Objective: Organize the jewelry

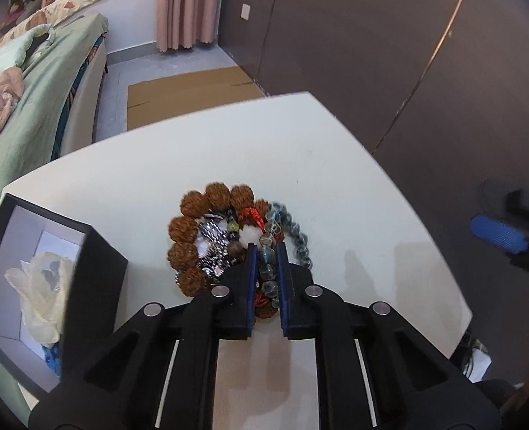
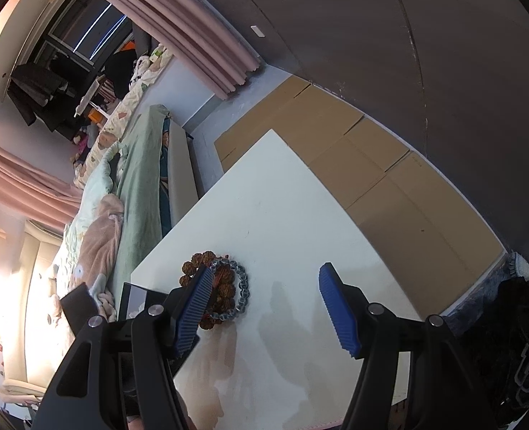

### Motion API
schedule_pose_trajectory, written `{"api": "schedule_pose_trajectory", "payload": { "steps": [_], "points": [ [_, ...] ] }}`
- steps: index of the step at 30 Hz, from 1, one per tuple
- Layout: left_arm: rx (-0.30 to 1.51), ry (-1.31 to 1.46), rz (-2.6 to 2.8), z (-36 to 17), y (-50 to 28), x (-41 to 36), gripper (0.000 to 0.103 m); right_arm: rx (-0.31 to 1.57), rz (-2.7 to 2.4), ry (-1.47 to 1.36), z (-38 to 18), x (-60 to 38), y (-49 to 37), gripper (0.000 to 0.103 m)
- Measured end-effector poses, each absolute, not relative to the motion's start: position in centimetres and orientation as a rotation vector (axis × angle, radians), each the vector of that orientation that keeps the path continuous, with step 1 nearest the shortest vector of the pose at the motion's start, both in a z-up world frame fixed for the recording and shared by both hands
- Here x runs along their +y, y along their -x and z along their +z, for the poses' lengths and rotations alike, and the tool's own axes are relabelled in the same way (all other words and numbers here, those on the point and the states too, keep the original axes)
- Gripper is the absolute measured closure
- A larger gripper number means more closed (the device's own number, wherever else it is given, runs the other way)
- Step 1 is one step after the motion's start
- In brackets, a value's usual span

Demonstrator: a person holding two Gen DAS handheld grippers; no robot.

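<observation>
Blue-padded, my left gripper [image 1: 267, 247] is pinched tight on the glassy grey-green bead strand [image 1: 269, 272] in the jewelry pile [image 1: 228, 240] on the white table [image 1: 336, 186] (box [image 1: 101, 251] just beside); my right gripper [image 2: 264, 286] gapes wide, empty.

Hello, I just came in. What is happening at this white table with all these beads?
A person is sorting jewelry with a handheld gripper in each hand. The left gripper is shut on the grey-green bead bracelet, which lies in a pile of bracelets on the white table. The right gripper is open and holds nothing. An open black box with a pale pouch inside stands left of the pile.
</observation>
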State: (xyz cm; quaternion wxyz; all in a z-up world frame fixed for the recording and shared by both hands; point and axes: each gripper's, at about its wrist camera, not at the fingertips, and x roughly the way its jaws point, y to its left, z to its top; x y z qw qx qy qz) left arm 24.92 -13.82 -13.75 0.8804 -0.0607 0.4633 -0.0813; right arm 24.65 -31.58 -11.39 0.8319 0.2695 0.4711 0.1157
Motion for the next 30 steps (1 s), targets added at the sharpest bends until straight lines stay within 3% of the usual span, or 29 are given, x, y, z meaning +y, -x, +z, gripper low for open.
{"api": "schedule_pose_trajectory", "payload": {
  "steps": [12, 26, 30],
  "points": [
    [0.861, 0.22, -0.253, -8.8, -22.7, -10.5, 0.093, 1.013, 0.254, -0.524, -11.6, -29.1, -24.9, 0.044],
    [0.804, 0.289, -0.221, -7.0, -21.5, -5.2, 0.093, 1.106, 0.381, -0.52, -13.8, -23.2, -26.3, 0.065],
    [0.796, 0.303, -0.209, -6.8, -21.2, -3.7, 0.093, 1.133, 0.4, -0.513, -14.6, -21.6, -26.7, 0.066]
  ]
}}
